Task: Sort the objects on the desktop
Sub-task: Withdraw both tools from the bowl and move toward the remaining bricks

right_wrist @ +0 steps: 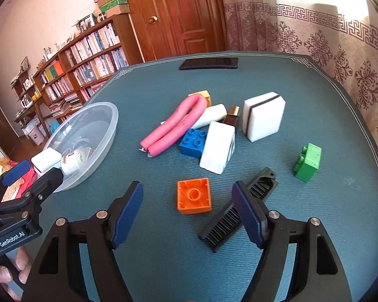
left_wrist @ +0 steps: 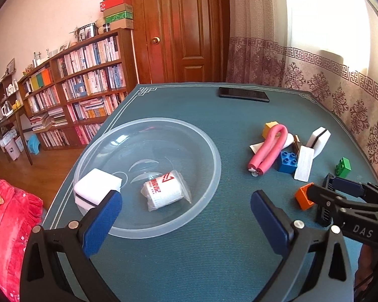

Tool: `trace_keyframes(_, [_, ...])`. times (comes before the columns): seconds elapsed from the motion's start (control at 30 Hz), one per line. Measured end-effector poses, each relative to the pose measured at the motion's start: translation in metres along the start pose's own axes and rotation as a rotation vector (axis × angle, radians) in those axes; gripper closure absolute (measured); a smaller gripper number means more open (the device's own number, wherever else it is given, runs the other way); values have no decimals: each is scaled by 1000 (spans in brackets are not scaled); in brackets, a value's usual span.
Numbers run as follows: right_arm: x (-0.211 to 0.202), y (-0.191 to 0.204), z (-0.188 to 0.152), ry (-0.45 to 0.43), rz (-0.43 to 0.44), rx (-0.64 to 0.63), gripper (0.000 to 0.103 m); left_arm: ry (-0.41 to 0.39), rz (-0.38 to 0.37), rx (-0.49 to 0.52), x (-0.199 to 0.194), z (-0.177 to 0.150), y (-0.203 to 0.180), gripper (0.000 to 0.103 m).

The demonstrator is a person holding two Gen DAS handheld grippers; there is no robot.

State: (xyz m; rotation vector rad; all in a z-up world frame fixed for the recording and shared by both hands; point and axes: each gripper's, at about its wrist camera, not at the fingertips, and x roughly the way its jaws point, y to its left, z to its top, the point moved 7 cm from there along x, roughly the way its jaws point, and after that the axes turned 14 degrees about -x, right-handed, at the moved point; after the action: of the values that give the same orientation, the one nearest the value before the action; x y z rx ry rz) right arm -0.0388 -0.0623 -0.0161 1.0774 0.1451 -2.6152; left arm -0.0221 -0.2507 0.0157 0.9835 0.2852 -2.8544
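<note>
Sorting is judged to be under way, with two things already lying in the clear plastic bowl (left_wrist: 148,176) near the desk's left edge: a white sponge block (left_wrist: 95,188) against the near wall and a wrapped white roll with red print (left_wrist: 163,192) on the bottom. The left tongs (left_wrist: 186,209) are seen spread wide and empty just above the bowl's near rim, so a drop-off there appears finished. The right tongs (right_wrist: 187,214) are likewise released and holding nothing, poised over the orange toy brick (right_wrist: 194,195), which lies studs-down on the teal desk mat (right_wrist: 163,264) towards the near edge, with the black comb (right_wrist: 237,214) just beside it on the right, partly under the right-hand pad. Further back, near the middle of the desk, a cluster is left unsorted: a folded pink foam roller (right_wrist: 175,125), a blue toy brick (right_wrist: 192,143), a white wrapped packet (right_wrist: 218,148) leaning on that brick, a white sponge with a dark stripe (right_wrist: 263,115), a yellow block (right_wrist: 202,95) and a small brown-and-gold tube (right_wrist: 232,117). A green toy brick (right_wrist: 308,162) stands apart towards the right edge, and a black phone (right_wrist: 209,63) lies at the far edge. The next move is judged to call for the right tongs to be lowered squarely astride the orange brick, clear of the comb, closed on its flat sides, and carried to the bowl.
</note>
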Motion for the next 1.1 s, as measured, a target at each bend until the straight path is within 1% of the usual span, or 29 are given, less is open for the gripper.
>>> trace_keyframes(0.33, [-12, -36, -23, 11, -49, 49, 27, 44, -49, 43, 4, -14, -34, 1])
trace_keyframes(0.5, [-16, -45, -22, 10, -78, 57, 27, 61, -72, 62, 5, -22, -48, 1])
trace_keyframes(0.73, [-11, -57, -33, 43, -97, 74, 27, 91, -95, 89, 10, -31, -65, 1])
trace_keyframes(1.1, [-18, -87, -47, 58, -146, 120, 27, 153, -141, 107, 21, -41, -92, 1])
